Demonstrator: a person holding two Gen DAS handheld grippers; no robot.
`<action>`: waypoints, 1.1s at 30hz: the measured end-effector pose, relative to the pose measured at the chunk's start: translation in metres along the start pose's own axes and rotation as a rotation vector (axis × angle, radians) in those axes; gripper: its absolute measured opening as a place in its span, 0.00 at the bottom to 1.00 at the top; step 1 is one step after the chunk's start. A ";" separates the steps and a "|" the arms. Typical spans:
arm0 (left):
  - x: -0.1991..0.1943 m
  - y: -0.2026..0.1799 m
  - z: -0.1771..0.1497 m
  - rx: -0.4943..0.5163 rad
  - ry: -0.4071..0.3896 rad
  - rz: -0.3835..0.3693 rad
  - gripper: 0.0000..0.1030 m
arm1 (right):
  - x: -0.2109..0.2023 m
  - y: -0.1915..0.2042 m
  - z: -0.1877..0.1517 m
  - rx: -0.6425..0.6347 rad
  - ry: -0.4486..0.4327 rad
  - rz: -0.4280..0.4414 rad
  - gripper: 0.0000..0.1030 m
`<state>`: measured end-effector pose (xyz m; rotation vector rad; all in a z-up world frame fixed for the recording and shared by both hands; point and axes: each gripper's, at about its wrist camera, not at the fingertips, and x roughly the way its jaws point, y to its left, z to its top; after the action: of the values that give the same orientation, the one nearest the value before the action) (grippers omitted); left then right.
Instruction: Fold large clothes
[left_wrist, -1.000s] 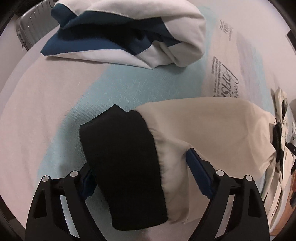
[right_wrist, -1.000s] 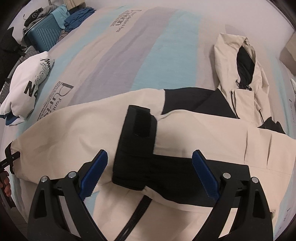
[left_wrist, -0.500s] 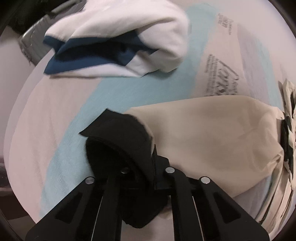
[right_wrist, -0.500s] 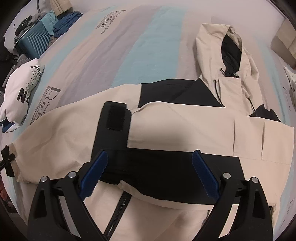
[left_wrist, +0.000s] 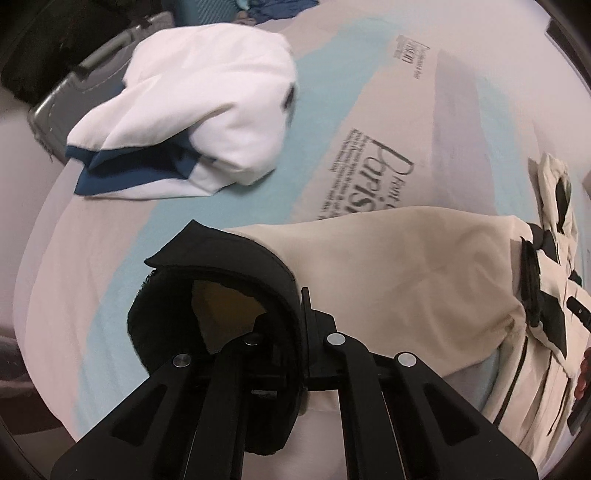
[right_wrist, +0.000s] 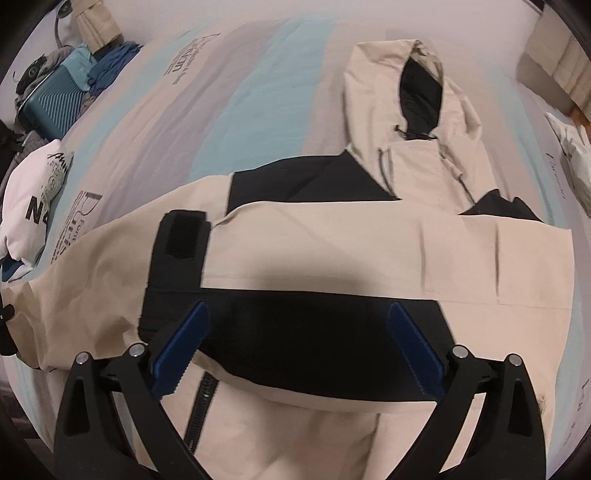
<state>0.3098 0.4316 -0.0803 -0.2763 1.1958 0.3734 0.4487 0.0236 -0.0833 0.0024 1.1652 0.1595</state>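
A large beige and black hooded jacket (right_wrist: 332, 240) lies on the bed, hood (right_wrist: 413, 74) at the far end. One sleeve is folded across the chest, its black cuff (right_wrist: 177, 258) to the left. My right gripper (right_wrist: 295, 343) is open just above the black band of that sleeve, holding nothing. My left gripper (left_wrist: 295, 325) is shut on the black cuff (left_wrist: 221, 258) of the other beige sleeve (left_wrist: 388, 280) and holds it lifted off the bed.
A folded white and blue garment (left_wrist: 192, 122) lies on the striped bedsheet (left_wrist: 332, 110) beyond the sleeve; it also shows in the right wrist view (right_wrist: 33, 199). A teal suitcase (right_wrist: 51, 99) with clothes stands off the bed's far left. A cardboard box (right_wrist: 554, 62) is at right.
My left gripper closed on the black sleeve cuff and raised it. My right gripper stayed open and moved closer over the folded sleeve.
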 end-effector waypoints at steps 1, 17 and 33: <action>-0.002 -0.005 0.001 0.005 -0.001 0.001 0.03 | -0.001 -0.004 0.000 0.003 -0.005 -0.003 0.93; -0.047 -0.126 0.016 0.113 -0.076 -0.064 0.03 | -0.023 -0.065 -0.005 -0.008 -0.063 -0.101 0.93; -0.070 -0.273 0.007 0.262 -0.136 -0.092 0.03 | -0.045 -0.154 -0.003 0.035 -0.091 -0.126 0.93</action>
<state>0.4088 0.1779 -0.0084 -0.0769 1.0801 0.1498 0.4482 -0.1347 -0.0567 -0.0331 1.0740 0.0273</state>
